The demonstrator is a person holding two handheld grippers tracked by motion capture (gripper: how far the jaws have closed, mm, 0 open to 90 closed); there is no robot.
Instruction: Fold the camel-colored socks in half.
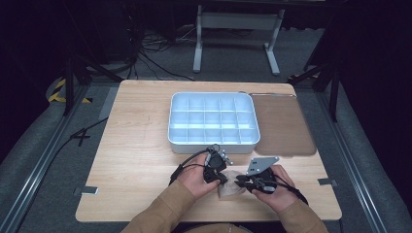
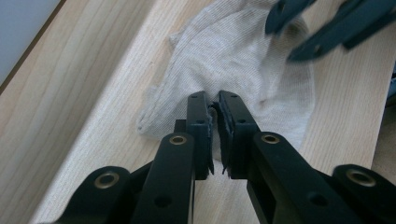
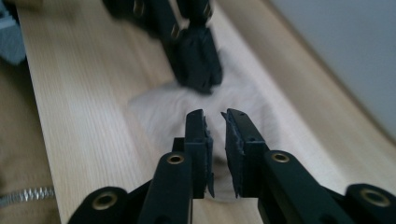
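A small beige cloth lies crumpled on the wooden table near its front edge, between my two grippers. My left gripper points down at the cloth's edge; its jaws stand closed to a thin slit, with a bit of fabric caught at the tips. My right gripper hovers over the opposite side of the cloth. Its jaws stand apart with a clear gap and nothing between them. Each gripper sees the other: the left gripper across the cloth, the right gripper at the top right.
A white tray divided into several compartments stands behind the grippers at the table's middle. A brown translucent lid lies flat to its right. Bare wood stretches to the left of the hands.
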